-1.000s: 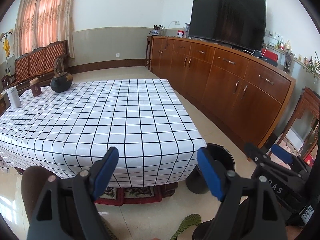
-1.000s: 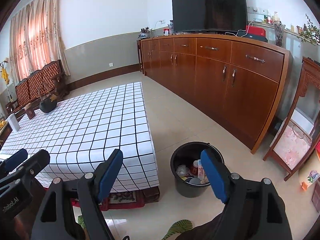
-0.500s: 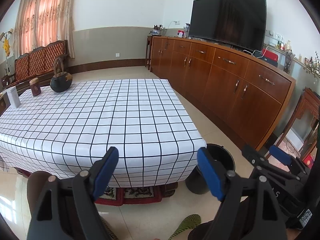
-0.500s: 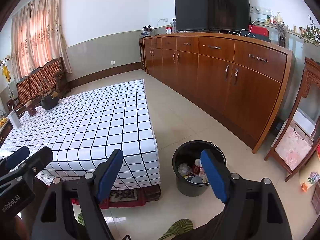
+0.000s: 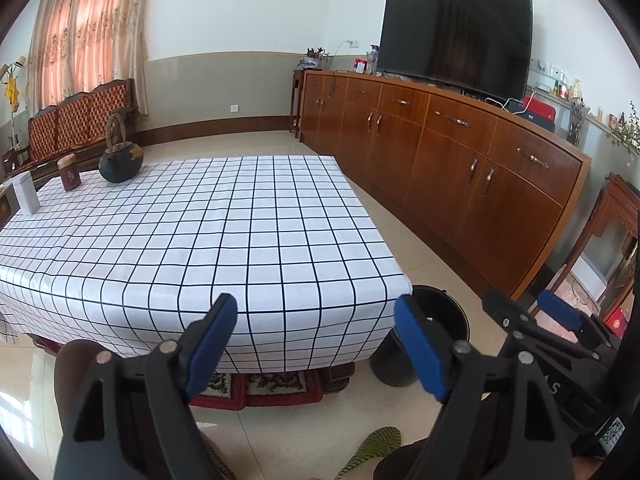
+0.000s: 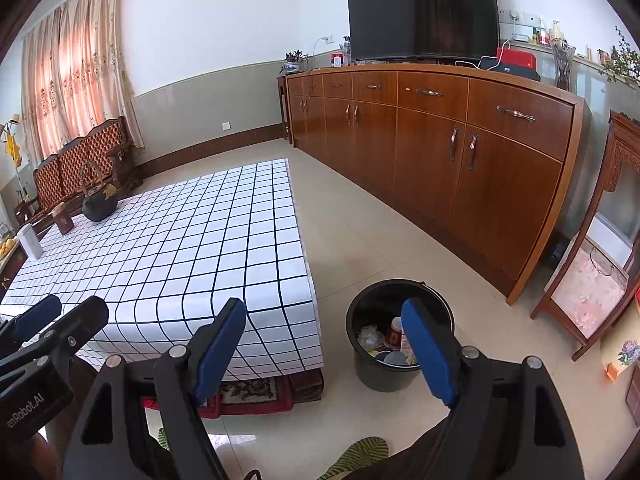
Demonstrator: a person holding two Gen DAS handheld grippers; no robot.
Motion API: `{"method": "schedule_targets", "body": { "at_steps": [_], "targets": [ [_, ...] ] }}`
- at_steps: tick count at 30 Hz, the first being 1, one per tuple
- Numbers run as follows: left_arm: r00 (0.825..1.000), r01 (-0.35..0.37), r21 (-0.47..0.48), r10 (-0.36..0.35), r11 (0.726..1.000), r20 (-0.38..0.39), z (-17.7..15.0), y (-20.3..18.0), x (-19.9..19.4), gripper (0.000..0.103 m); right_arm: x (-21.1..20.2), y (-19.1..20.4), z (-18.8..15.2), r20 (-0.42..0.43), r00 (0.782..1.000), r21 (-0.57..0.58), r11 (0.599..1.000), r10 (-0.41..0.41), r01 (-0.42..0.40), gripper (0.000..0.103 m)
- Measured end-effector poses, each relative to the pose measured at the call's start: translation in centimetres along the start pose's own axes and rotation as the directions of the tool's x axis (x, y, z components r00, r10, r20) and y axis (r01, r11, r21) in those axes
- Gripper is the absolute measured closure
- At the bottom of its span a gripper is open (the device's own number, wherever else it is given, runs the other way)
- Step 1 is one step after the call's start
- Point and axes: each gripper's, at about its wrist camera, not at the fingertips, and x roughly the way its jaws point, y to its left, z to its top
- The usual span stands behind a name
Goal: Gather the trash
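Observation:
A black bucket [image 6: 384,376] stands on the floor by the table's near right corner, with a red-and-white cup [image 6: 394,332] and crumpled wrappers inside. In the left wrist view the bucket [image 5: 440,300] is partly hidden behind the table corner and a finger. My right gripper [image 6: 324,310] hovers open and empty, its right finger over the bucket. My left gripper [image 5: 316,308] is open and empty in front of the table's near edge. Each gripper also shows in the other's view: the right gripper [image 5: 532,312], the left gripper [image 6: 60,312].
A low table with a checked cloth [image 5: 200,240] carries a black teapot [image 5: 119,162], a brown tin [image 5: 69,172] and a white box [image 5: 26,198] at its far left. A long wooden sideboard [image 5: 460,168] runs along the right. A green slipper [image 5: 372,452] is below.

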Motion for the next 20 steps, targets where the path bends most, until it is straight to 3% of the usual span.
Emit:
{"method": "schedule_targets", "body": {
  "at_steps": [12,20],
  "targets": [
    [0.999,0.022,-0.014,-0.022,1.000,-0.033,-0.24,-0.05,0.64,0.021,0.14,-0.08,-0.25,-0.004,1.000,0.003,1.000,0.002,-0.002,0.021],
    [0.999,0.048,0.018,-0.048,0.999,-0.013,-0.48,-0.76,0.40,0.021,0.26,-0.27,-0.53,-0.008,1.000,0.007,1.000,-0.009,0.009,0.021]
  ]
}}
